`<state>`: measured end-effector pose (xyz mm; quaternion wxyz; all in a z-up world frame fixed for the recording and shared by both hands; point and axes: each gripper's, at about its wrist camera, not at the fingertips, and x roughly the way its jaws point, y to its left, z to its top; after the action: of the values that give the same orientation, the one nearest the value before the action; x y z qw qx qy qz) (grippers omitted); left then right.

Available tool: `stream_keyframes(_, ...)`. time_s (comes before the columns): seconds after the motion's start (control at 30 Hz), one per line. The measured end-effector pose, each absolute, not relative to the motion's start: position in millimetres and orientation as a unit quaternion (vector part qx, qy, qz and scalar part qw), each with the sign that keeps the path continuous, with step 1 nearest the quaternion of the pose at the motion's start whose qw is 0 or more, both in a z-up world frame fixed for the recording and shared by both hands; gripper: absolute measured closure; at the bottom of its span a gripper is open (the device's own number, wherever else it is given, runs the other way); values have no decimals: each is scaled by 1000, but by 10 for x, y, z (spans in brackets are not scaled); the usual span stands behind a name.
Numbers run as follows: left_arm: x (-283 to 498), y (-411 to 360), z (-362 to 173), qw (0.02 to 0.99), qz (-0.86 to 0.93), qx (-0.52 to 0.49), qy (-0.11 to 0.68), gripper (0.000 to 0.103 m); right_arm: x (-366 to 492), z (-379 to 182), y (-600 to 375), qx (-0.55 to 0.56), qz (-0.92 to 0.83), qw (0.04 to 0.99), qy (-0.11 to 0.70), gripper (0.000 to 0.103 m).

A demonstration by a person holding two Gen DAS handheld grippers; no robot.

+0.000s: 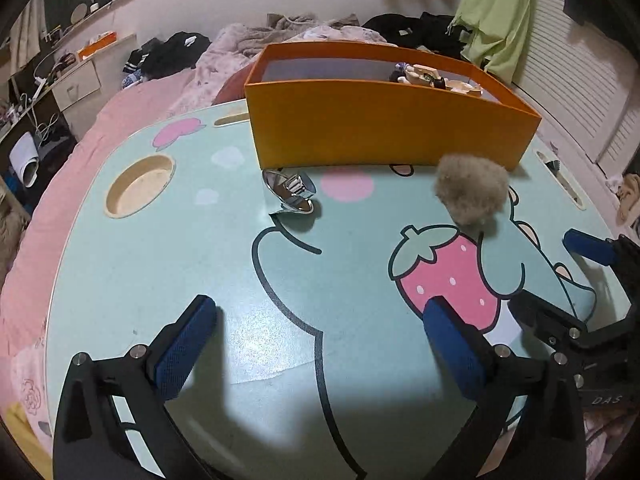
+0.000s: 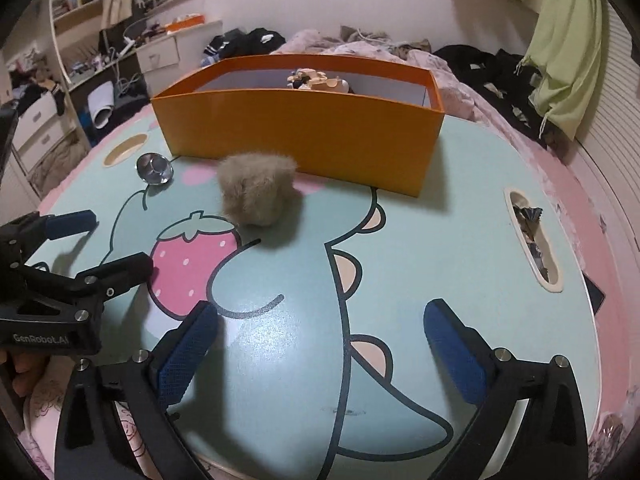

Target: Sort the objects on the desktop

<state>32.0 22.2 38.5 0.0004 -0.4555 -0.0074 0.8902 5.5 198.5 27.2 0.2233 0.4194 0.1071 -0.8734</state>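
A fluffy beige pom-pom (image 1: 471,188) (image 2: 256,188) lies on the mint cartoon tabletop (image 1: 160,264) (image 2: 440,240), just in front of the orange box (image 1: 384,132) (image 2: 304,140). A shiny silver metal object (image 1: 290,194) (image 2: 155,169) lies left of the pom-pom, near the box's left corner. Small items show inside the box at its back. My left gripper (image 1: 320,344) (image 2: 96,236) is open over bare tabletop, well short of both objects. My right gripper (image 2: 320,344) (image 1: 560,276) is open too, with nothing between its fingers.
The lap table has a round cup recess (image 1: 140,186) at its left and a slot (image 2: 532,236) with scraps at its right. It rests on a pink bed (image 1: 60,200) strewn with clothes. Shelves and drawers stand at the far left.
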Motion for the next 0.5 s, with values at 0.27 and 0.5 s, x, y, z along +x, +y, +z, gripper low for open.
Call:
stream_keyframes(0.27,316,222,391,0,891,-454,-7,0,40,294,1994,417,-874,225,107,0)
stream_keyframes(0.5,318,221,386,0,891,-454,-7,0,56,295,1968,416,-874,225,107,0)
